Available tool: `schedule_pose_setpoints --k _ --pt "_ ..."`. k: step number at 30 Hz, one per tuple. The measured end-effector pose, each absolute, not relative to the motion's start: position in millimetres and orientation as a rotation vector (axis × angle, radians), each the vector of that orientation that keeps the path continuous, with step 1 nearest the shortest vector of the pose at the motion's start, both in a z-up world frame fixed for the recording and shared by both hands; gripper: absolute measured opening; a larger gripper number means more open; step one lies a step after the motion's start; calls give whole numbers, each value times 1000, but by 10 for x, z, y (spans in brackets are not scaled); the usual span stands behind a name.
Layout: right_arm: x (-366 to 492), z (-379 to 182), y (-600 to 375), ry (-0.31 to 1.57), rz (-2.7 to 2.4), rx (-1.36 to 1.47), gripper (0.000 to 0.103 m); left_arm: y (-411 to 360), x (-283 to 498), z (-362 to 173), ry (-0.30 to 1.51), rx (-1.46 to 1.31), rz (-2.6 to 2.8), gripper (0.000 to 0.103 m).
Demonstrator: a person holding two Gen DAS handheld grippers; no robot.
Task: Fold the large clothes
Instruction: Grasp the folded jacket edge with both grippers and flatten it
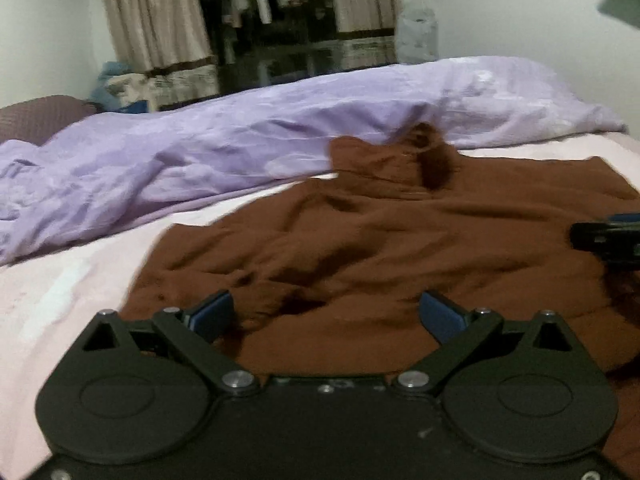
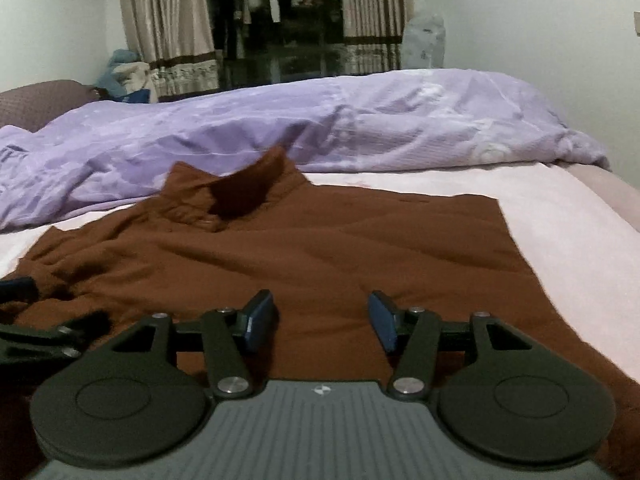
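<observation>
A large brown garment [image 1: 380, 232] lies spread and wrinkled on the pale pink bed sheet [image 1: 60, 300]; its collar [image 1: 424, 148] stands up at the far side. My left gripper [image 1: 326, 312] is open and empty, low over the garment's near left part. My right gripper [image 2: 322, 318] is open and empty over the garment [image 2: 320, 240] near its front middle. The right gripper's tip shows at the right edge of the left wrist view [image 1: 608, 238], and the left gripper shows at the left edge of the right wrist view [image 2: 36, 332].
A crumpled lilac duvet [image 1: 240, 144] lies along the far side of the bed, touching the collar. Behind it are curtains [image 2: 168, 20] and a dark window. A maroon pillow [image 2: 40, 100] sits far left. Bare sheet [image 2: 580, 248] runs right of the garment.
</observation>
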State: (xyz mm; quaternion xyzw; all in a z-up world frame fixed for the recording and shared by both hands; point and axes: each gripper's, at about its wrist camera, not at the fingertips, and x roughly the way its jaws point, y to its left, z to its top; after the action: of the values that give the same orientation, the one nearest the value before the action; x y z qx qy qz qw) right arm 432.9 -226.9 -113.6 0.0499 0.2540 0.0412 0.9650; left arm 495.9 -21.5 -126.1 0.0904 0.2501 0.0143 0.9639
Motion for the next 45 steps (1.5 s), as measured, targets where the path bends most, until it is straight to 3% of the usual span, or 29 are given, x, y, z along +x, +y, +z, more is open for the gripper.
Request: schedule_pose_setpoints --k 5,8,10,15,17,18,20,22,30,37,43,45 --pt "4321 -1155 -2306 512 83 92 66 39 5025 -1248 503 183 153 102" --pt "4316 -1176 -2322 511 35 55 77 222 5096 -1256 551 102 144 103" --pt "4328 -1194 -2401 519 11 76 79 292 5114 -1238 557 76 139 103" --pt "4348 -1275 -2846 505 -169 17 79 494 5144 -1245 529 236 117 103" --pt "4421 -1324 -3196 576 -180 152 81 933 5175 -1245 577 46 39 103" --pt "4389 -1303 -3366 582 -100 267 68 1141 5184 -1238 621 -105 -18 103" --pt "4248 -1166 -3453 561 -27 325 53 1229 5066 -1147 625 -199 -27 103" --pt "4006 -949 -3314 493 -72 255 54 1041 4829 -973 573 -115 14 102" --pt "2838 -580 -2684 447 68 47 85 338 3617 -680 553 179 38 102" --pt "2085 -906 -3140 576 -47 -37 94 945 2931 -1145 814 137 151 102" --pt "1890 -1257 -3424 778 -189 52 95 1259 2496 -1278 910 -9 145 103" --pt "1816 -1315 -3462 783 -179 86 100 1268 2347 -1294 925 11 121 103"
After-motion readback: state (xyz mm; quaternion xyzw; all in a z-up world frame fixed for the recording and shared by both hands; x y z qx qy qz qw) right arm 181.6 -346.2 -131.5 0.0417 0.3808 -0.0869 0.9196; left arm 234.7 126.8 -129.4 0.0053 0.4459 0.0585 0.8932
